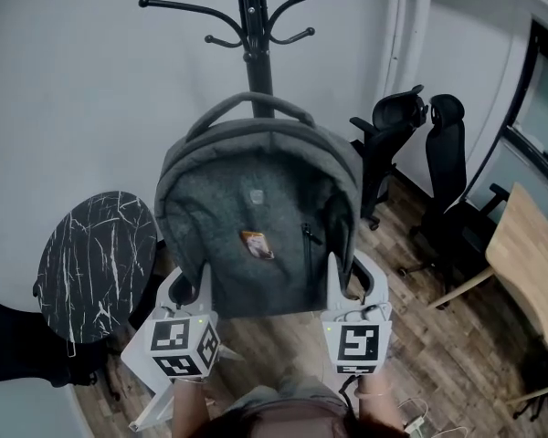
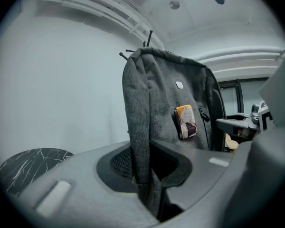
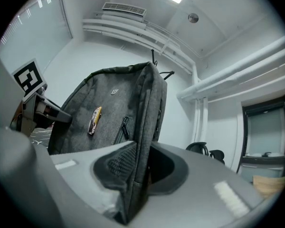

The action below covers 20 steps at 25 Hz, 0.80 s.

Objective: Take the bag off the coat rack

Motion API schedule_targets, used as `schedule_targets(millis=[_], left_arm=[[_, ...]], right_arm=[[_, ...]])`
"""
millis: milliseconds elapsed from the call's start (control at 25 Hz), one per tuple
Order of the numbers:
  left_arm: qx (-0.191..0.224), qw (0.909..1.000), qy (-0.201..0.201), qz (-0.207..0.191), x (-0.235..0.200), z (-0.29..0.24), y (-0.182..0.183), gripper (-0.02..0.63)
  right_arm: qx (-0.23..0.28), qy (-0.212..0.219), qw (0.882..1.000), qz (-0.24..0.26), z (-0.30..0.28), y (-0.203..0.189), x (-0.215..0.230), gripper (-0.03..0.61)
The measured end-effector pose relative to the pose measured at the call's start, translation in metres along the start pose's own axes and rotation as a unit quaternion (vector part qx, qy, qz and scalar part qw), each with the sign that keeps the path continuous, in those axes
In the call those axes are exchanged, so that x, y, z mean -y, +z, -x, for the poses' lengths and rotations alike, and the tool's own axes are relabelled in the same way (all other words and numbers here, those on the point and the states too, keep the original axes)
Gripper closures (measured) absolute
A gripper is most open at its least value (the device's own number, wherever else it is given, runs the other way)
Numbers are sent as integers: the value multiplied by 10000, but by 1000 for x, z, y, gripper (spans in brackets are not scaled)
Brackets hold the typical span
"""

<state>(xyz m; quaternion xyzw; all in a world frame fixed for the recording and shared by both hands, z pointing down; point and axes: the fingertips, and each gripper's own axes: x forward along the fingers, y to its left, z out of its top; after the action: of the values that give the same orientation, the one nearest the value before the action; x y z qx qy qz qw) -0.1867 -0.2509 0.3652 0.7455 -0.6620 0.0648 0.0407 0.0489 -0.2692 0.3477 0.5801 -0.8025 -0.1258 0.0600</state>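
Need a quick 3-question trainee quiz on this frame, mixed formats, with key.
1. True or false: the left gripper and right gripper each clamp an edge of the grey fabric backpack.
2. What stands behind the backpack? A) black metal coat rack B) wooden ladder C) red cabinet
3. Fill in: the round black marble-patterned table sits on the ___ gripper's side.
Key: 1 true; 2 A; 3 left.
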Motion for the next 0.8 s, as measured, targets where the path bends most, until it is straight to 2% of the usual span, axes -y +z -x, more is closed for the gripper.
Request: schedule_targets(millis=[800], left_arm=[[25, 9988, -475, -82, -20, 114, -21, 540]], right_arm=[[-171, -425, 9990, -7, 111, 23, -70, 512]])
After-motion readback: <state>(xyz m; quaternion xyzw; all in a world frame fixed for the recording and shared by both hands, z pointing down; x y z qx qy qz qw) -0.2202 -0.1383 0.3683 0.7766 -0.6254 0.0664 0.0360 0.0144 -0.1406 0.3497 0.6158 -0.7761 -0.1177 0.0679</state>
